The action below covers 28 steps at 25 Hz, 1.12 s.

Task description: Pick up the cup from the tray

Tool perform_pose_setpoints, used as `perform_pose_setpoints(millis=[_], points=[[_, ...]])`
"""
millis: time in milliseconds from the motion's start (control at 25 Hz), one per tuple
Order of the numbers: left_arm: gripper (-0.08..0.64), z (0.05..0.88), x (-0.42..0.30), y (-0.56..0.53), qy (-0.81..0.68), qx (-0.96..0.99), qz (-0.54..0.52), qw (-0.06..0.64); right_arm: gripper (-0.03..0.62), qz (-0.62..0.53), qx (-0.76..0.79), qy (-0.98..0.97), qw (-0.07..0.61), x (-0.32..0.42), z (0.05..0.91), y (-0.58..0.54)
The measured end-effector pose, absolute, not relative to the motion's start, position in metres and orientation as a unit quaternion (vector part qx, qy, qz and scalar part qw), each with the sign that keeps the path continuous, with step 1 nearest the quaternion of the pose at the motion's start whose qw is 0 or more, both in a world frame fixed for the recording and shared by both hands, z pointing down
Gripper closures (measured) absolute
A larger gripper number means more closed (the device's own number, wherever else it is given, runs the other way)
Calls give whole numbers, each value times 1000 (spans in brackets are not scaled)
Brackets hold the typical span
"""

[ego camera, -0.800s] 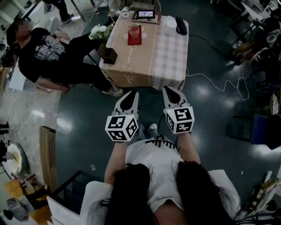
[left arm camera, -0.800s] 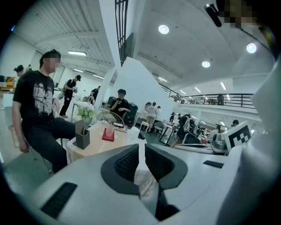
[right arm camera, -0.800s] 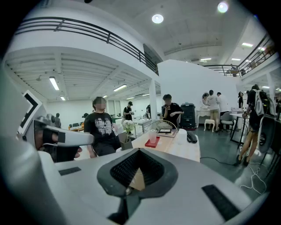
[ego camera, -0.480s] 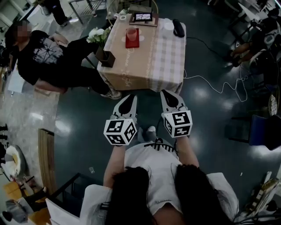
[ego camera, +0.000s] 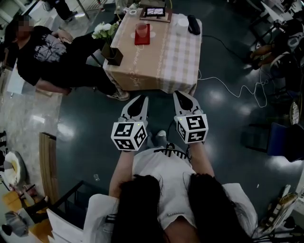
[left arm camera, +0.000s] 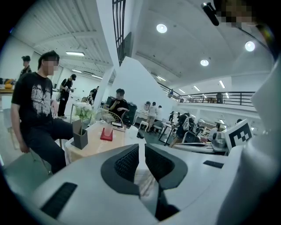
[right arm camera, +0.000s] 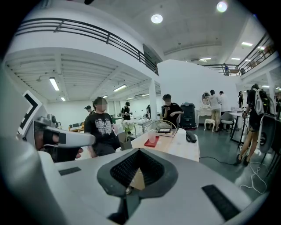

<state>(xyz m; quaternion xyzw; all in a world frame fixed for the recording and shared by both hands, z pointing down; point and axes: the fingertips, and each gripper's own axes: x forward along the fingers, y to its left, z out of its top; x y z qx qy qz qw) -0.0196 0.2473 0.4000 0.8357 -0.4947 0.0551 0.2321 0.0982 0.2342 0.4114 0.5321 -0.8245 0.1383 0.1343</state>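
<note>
Table (ego camera: 159, 61) drifted farther; pinkish translucent cup (ego camera: 141, 29) on red tray (ego camera: 142, 40); right gripper (ego camera: 179, 94) clenched, left gripper (ego camera: 143, 98) barely parted.

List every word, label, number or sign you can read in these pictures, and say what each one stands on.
Nothing here can be read as text.
Cubes on the left gripper and right gripper: black-and-white square patterns, no letters.
Seated person's T-shirt: white print, too blurred to read.
Tablecloth: faint lettering, too small to read.
Screen on the table: too small to read.
</note>
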Motion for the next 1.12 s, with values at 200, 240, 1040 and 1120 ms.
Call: perform_pose_setpoints(millis=[200, 240, 1040, 1120], points=[[508, 404, -18, 245, -498, 833, 53, 236, 581, 157, 535, -823, 110, 103, 415, 230], [508, 405, -18, 244, -497, 833, 52, 237, 581, 160, 533, -824, 105, 104, 415, 228], [509, 411, -38, 158, -497, 835, 40, 234, 230, 115, 507, -852, 58, 80, 389, 143], [508, 413, -44, 139, -497, 834, 42, 234, 227, 113, 506, -853, 57, 75, 389, 124]])
